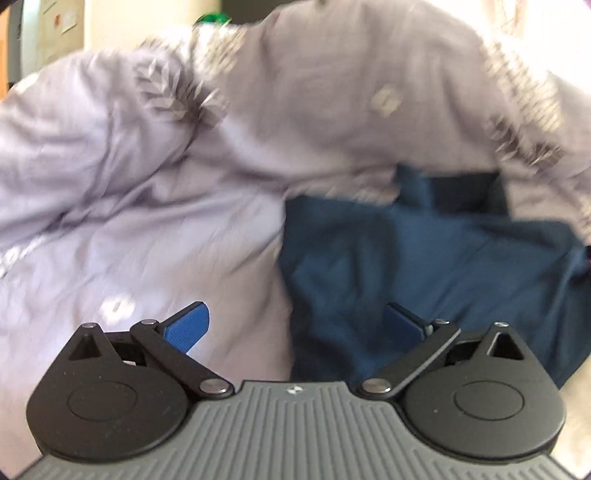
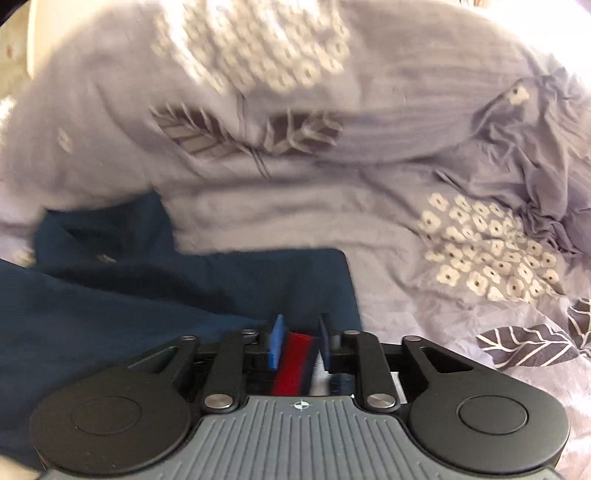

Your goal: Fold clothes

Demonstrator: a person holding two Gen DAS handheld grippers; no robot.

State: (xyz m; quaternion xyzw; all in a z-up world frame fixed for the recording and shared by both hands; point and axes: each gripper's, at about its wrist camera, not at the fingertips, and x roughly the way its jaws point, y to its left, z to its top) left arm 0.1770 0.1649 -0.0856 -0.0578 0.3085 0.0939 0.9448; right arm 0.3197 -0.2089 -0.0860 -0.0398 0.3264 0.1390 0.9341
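Observation:
A dark blue garment point(image 1: 424, 266) lies on a lilac bedsheet point(image 1: 129, 229) printed with leaves and small white flowers. My left gripper point(image 1: 295, 325) is open, its blue pads point(image 1: 188, 325) wide apart just above the garment's left edge, holding nothing. In the right wrist view the same blue garment point(image 2: 147, 288) lies at the lower left. My right gripper point(image 2: 300, 339) is nearly shut on a red, navy and white striped band of cloth point(image 2: 295, 365) held between its pads at the garment's right edge.
The lilac sheet point(image 2: 406, 166) is rumpled into folds behind and to the right of the garment. A pale wall and a green object point(image 1: 210, 18) show at the far top left. Both views are motion-blurred.

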